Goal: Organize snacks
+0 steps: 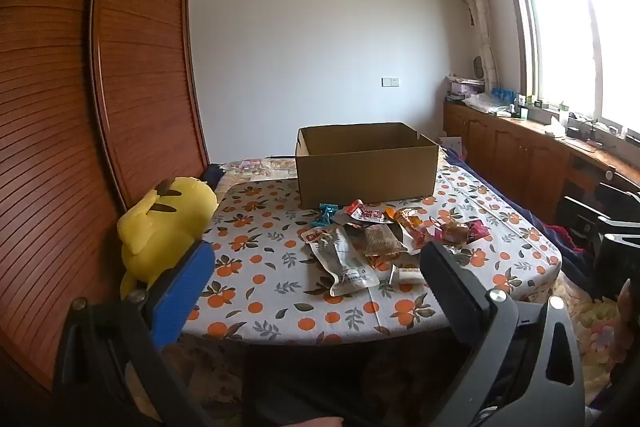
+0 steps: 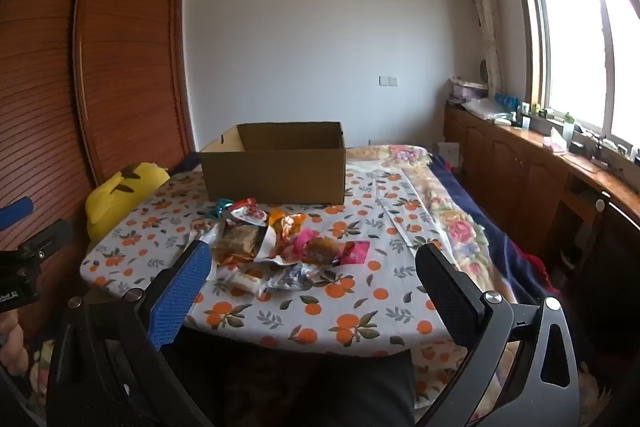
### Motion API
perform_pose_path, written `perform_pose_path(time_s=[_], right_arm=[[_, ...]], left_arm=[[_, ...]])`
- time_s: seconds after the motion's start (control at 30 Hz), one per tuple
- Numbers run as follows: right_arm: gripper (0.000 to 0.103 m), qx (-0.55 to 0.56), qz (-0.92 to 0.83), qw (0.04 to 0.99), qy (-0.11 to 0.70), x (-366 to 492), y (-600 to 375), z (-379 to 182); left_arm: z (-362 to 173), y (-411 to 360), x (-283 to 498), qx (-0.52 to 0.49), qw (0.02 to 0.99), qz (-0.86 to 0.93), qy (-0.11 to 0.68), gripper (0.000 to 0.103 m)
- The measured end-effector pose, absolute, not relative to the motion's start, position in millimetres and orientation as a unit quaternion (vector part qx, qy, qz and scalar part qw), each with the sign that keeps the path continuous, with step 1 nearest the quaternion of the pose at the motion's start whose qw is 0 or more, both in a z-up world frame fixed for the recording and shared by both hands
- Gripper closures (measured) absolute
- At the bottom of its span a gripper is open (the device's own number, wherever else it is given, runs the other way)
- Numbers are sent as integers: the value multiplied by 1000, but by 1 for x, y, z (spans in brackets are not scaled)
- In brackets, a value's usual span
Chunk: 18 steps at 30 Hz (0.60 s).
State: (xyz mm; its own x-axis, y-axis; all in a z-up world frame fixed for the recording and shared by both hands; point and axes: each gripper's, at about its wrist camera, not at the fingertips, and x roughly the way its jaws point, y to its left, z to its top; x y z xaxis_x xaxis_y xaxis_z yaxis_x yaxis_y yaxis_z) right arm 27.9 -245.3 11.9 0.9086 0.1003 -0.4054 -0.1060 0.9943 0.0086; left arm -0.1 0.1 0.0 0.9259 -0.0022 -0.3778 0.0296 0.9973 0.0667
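Note:
A heap of snack packets [image 1: 384, 239] [image 2: 280, 247] lies on the orange-print cloth in front of an open brown cardboard box [image 1: 366, 167] [image 2: 276, 163]. The heap holds a long white pouch [image 1: 340, 259], a brown wrapped bar [image 2: 240, 239], a teal candy [image 1: 326, 213] and pink and orange wrappers. My left gripper [image 1: 316, 267] stands open at the near edge of the table, the packets beyond its fingers. My right gripper [image 2: 314, 267] is open too, nothing between its fingers. The left gripper's blue tip [image 2: 16, 211] shows at the left edge of the right wrist view.
A yellow plush toy [image 1: 164, 227] [image 2: 116, 195] lies at the table's left edge beside a wooden slatted wardrobe [image 1: 80, 107]. A bed with a floral blanket [image 2: 460, 219] runs along the right, then low wooden cabinets [image 2: 540, 167] under the window.

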Motion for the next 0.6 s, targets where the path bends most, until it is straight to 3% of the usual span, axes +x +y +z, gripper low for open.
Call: perform_pose_path(time_s=[0.6], right_arm=[[0, -7, 52, 978, 203, 26, -243, 12]], left_arm=[[-3, 6, 0, 36, 981, -8, 192, 0]])
